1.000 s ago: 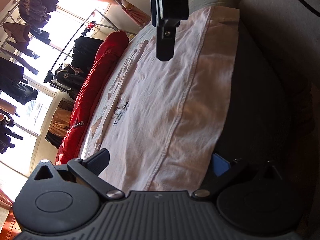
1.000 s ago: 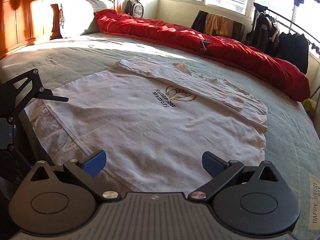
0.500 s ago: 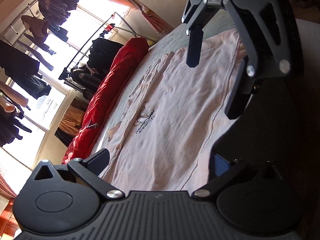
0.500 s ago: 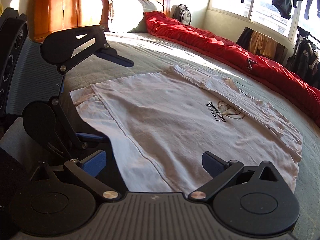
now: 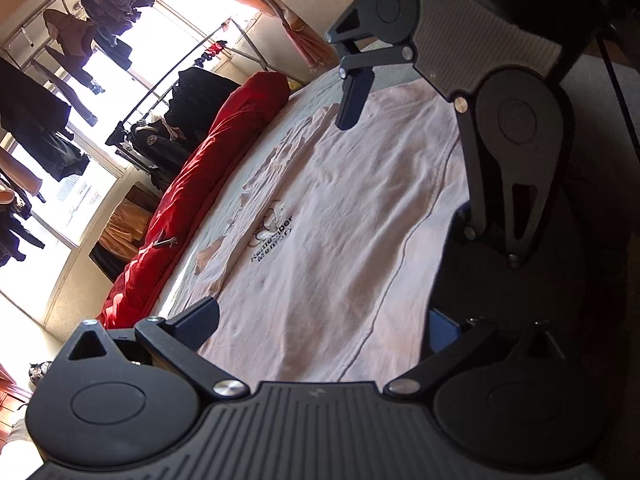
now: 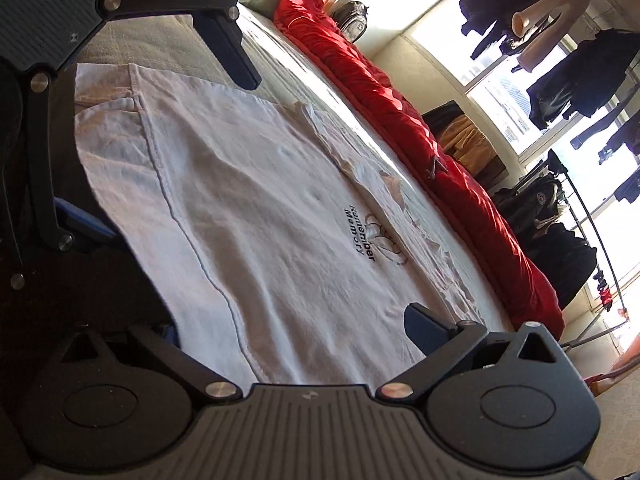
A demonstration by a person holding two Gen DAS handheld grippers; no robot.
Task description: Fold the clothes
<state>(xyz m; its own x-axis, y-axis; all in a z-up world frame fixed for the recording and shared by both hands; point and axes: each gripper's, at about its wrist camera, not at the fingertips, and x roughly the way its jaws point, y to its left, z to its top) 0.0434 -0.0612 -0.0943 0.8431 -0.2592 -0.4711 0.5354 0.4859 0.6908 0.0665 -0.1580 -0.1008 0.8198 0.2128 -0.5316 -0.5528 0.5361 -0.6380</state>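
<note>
**A:** Where's the shirt from where you sit?

**B:** The white T-shirt [image 5: 340,216] lies flat on the bed [image 6: 168,40], print side up, with the far part near the collar already turned over itself. Its hem [image 6: 192,216] hangs over the bed's near edge. Beyond the shirt lies a red duvet [image 6: 420,132].

**A:** And your fingers?

**B:** I have both sets spread wide, nothing in them. My left gripper [image 5: 320,324] and my right gripper [image 6: 292,320] both sit at the hem side, facing each other along that edge; each shows in the other's camera.

**A:** Which way does the shirt run?

**B:** Its long axis runs from the hem away toward the red duvet, so it stretches ahead of both grippers. The hem runs crosswise between them, one gripper near each hem corner, neither clearly nearer.

**A:** So what matters next?

**B:** I judge it turns on the hem corners: each lies just beside its own gripper, below the fingers' line.
</note>
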